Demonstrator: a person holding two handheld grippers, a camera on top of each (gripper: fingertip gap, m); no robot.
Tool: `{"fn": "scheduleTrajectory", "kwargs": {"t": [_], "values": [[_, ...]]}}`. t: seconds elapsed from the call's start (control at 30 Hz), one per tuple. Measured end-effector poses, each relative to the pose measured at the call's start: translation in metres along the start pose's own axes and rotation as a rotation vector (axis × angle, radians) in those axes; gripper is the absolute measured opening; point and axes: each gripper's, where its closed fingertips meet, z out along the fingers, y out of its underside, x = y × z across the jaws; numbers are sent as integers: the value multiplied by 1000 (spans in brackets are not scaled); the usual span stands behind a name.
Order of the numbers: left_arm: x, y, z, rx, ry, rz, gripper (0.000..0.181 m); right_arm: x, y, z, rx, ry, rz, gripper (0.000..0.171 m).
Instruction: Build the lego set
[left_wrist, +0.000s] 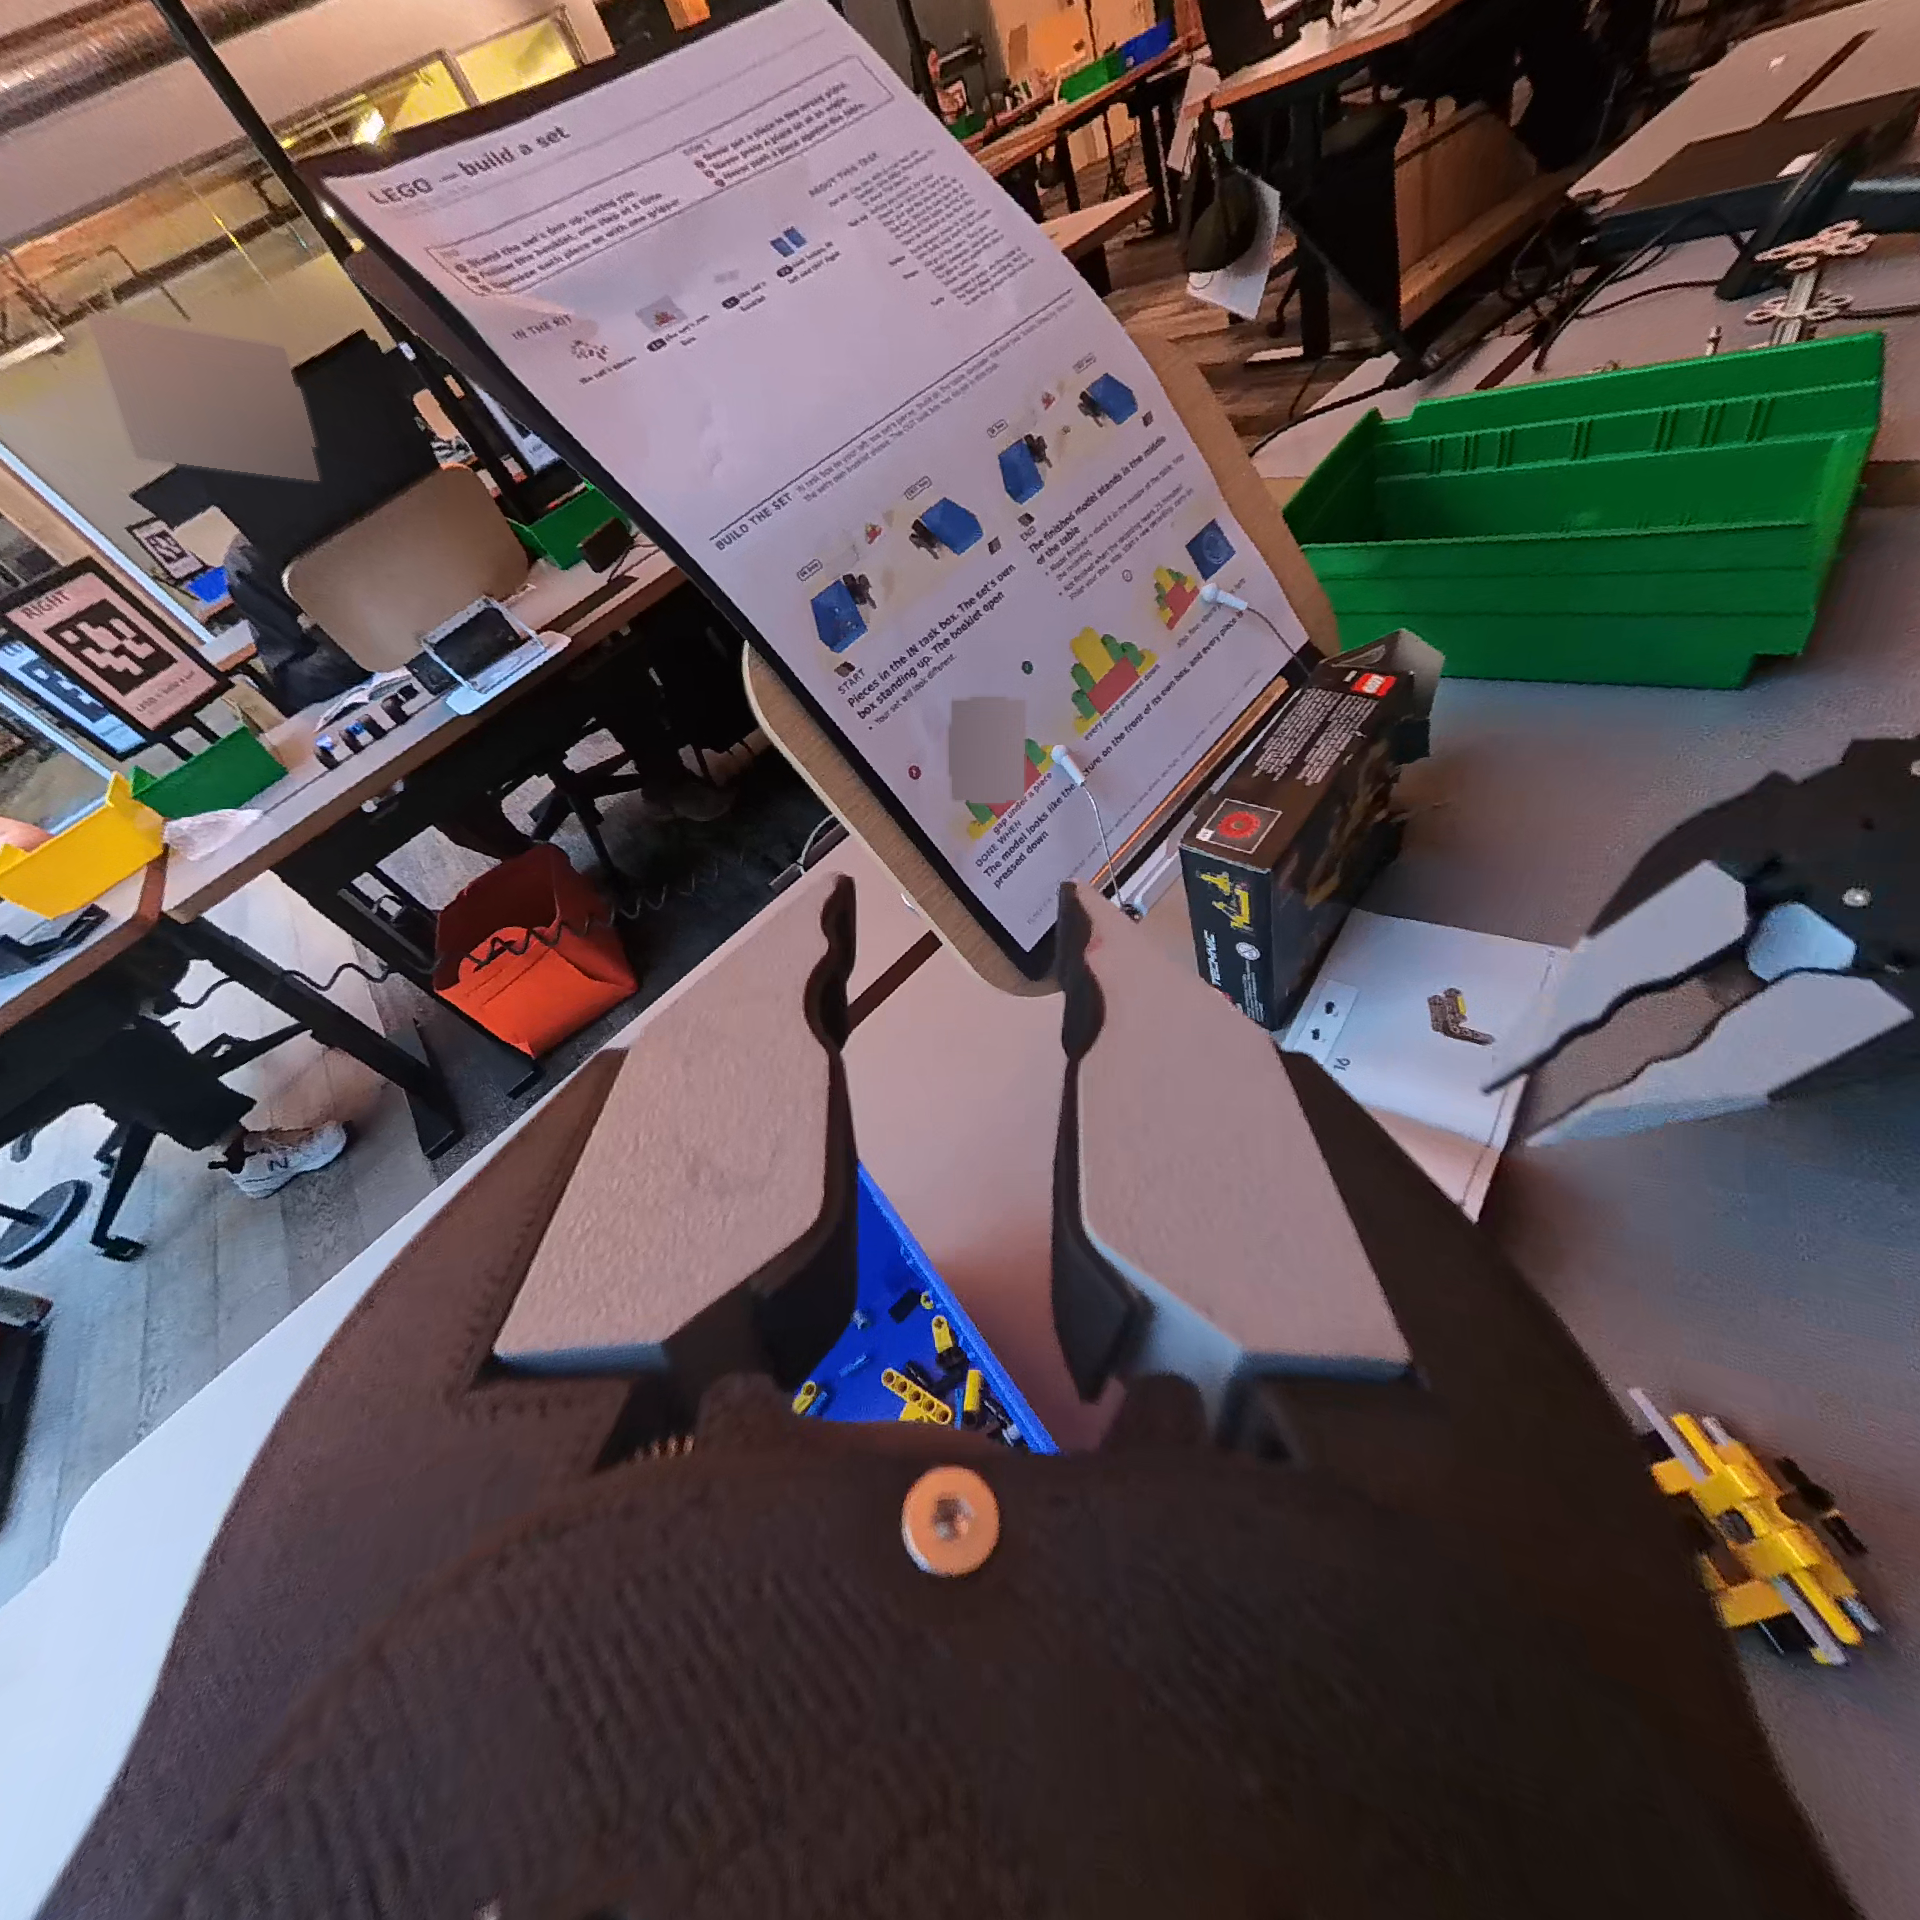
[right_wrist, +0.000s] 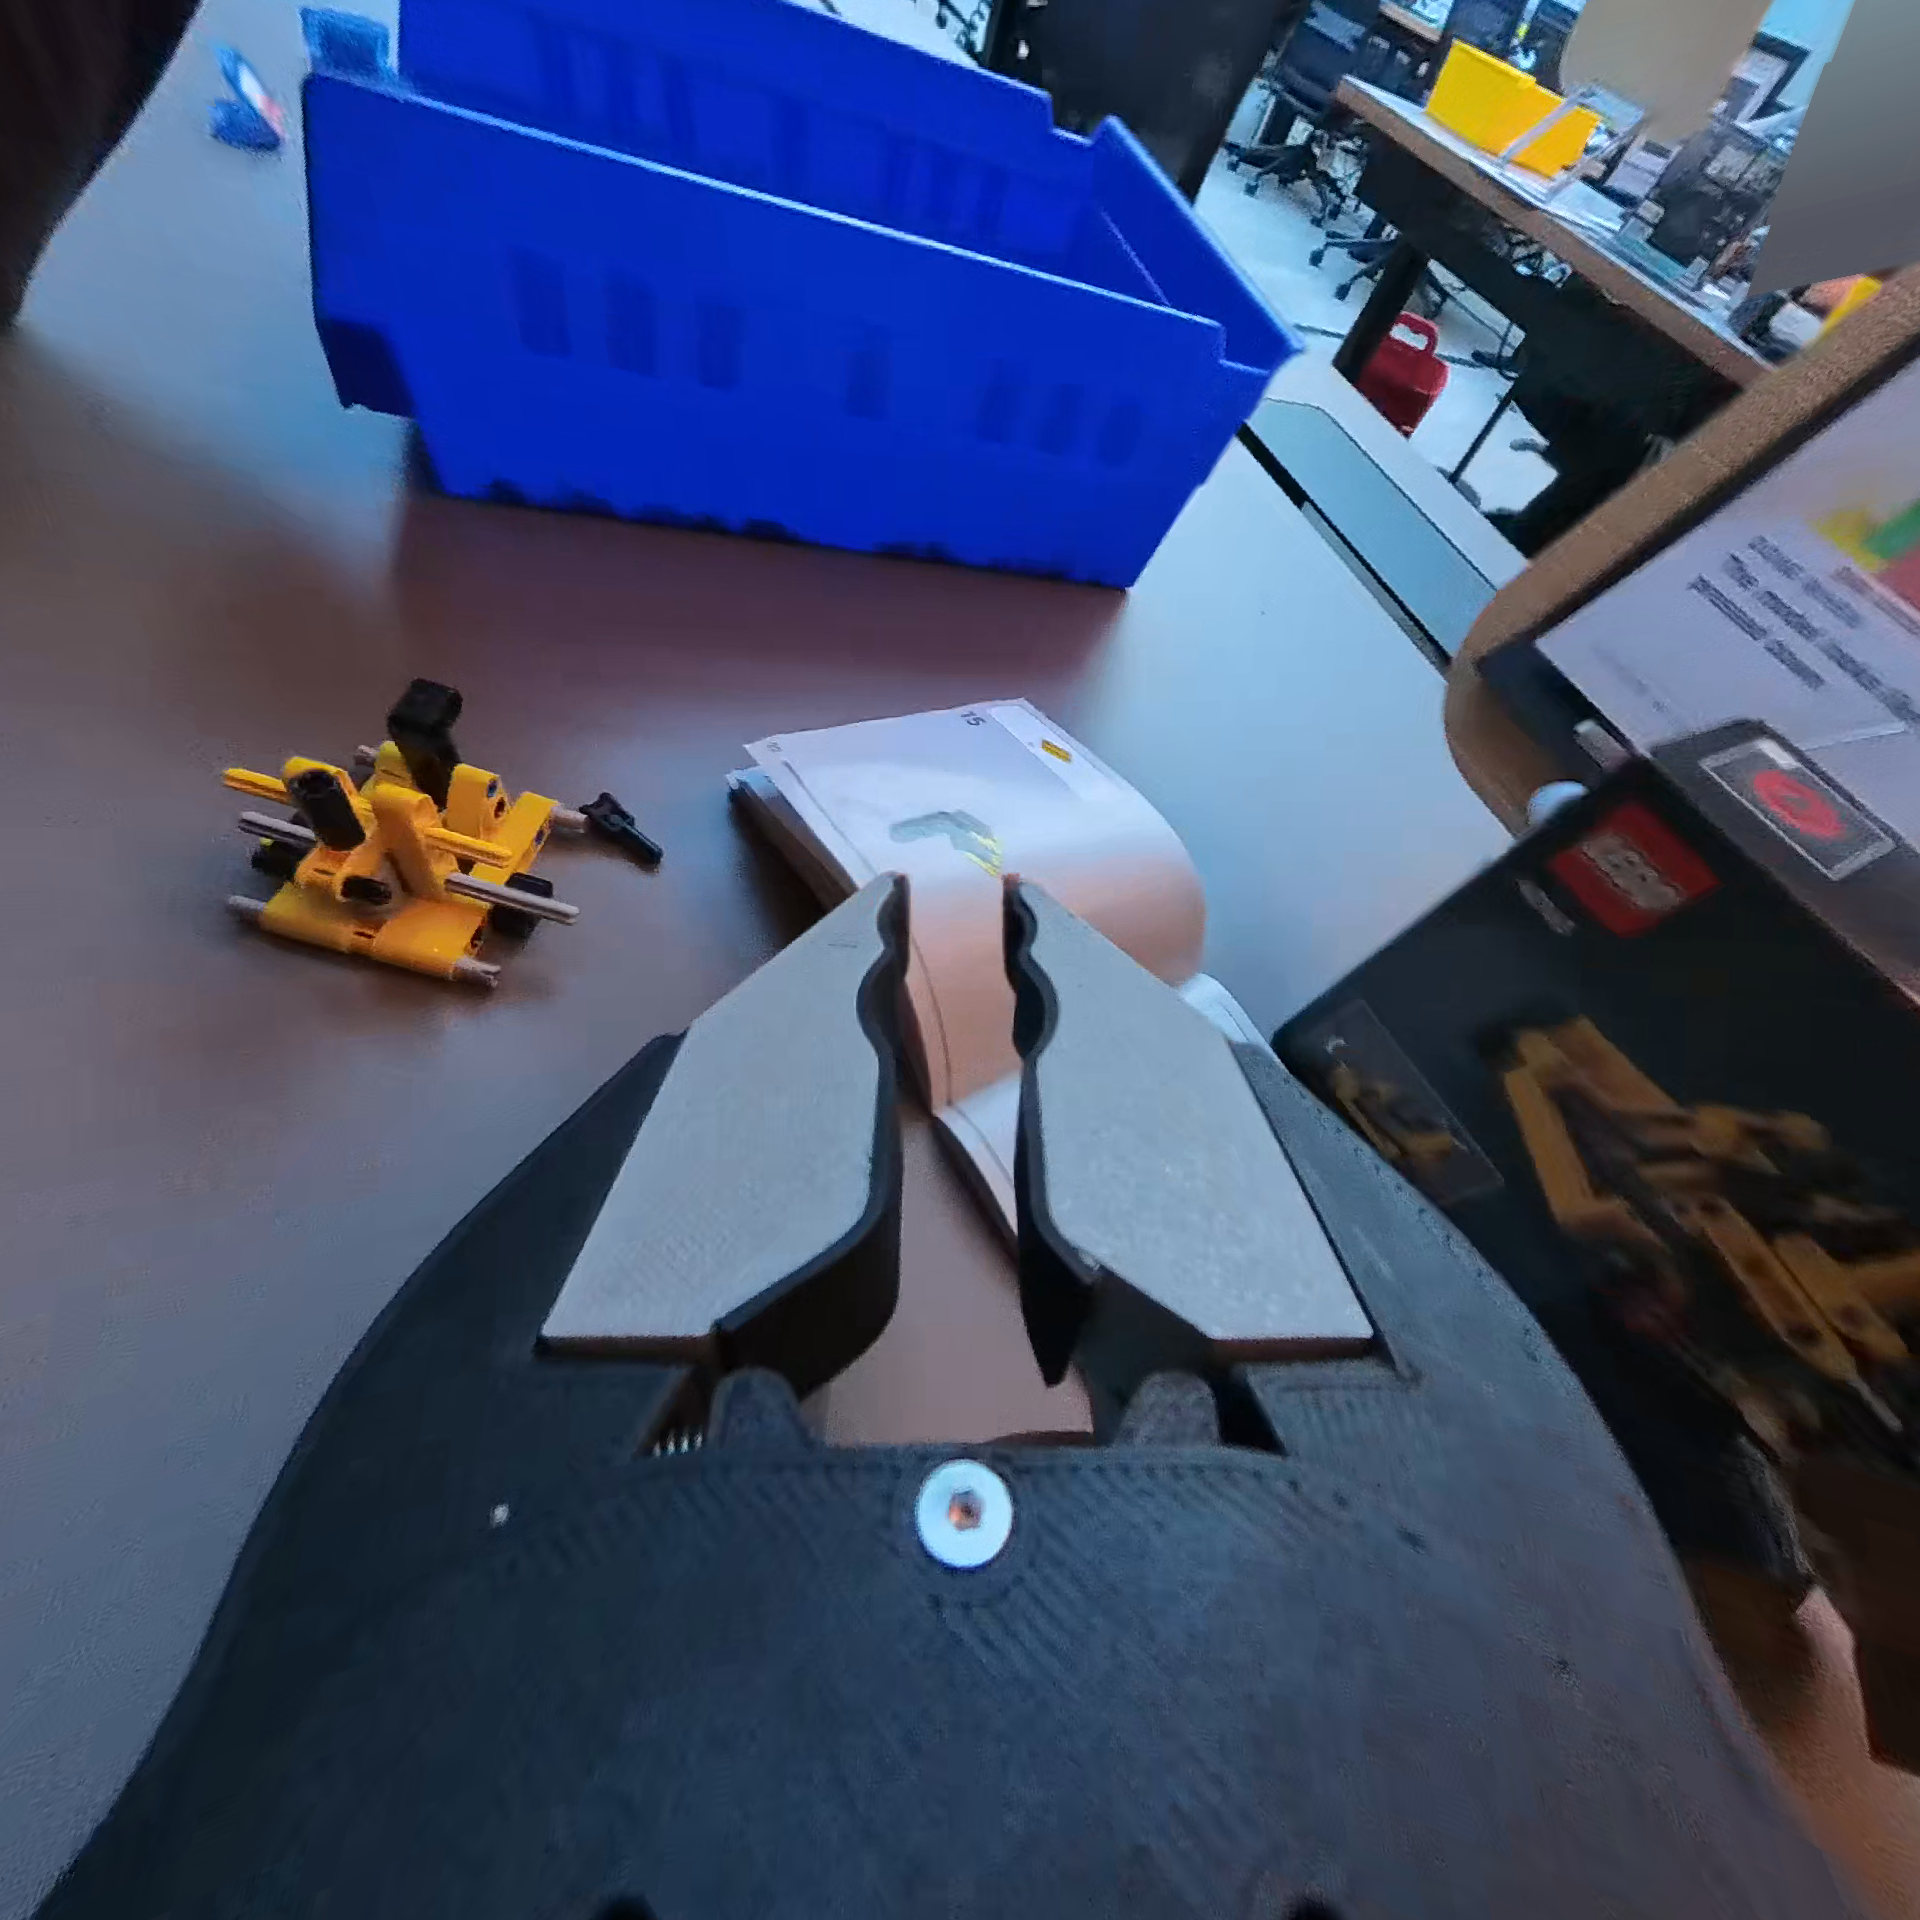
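Left hand-held gripper (left_wrist: 956, 914) raised over the blue bin (left_wrist: 914, 1340), fingers apart, nothing between them. Loose yellow and black pieces (left_wrist: 925, 1387) visible in the bin through the gap near the finger roots. Right hand-held gripper (right_wrist: 954, 883) low over the open instruction booklet (right_wrist: 987, 831), fingers parted with a narrow gap, empty, tips above the curled page. Part-built yellow and black lego model (right_wrist: 390, 842) on the brown bench (right_wrist: 260, 1195), ahead and to the left of the right hand-held gripper, well apart from its tips. Small black piece (right_wrist: 621, 826) just beside the model, between model and booklet. Black set box (right_wrist: 1621, 1122) close on the right, beside the booklet. Blue bin beyond the model. Instruction sheet on a stand (left_wrist: 790, 468) behind the box; green bins (left_wrist: 1590, 540) farther right.
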Motion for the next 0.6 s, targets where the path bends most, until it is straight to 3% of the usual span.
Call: {"fn": "scheduleTrajectory", "kwargs": {"t": [0.2, 0.43, 0.6], "values": [[5, 1, 1, -13, 4, 24, 37, 10, 8, 5, -83, 103, -125, 15], [2, 4, 1, -19, 6, 17, 36, 59, 33, -31, -59, 170, 34, 15], [4, 5, 3, -24, 9, 23, 36, 54, 36, -44, -32, 42, 67, 19]]}}
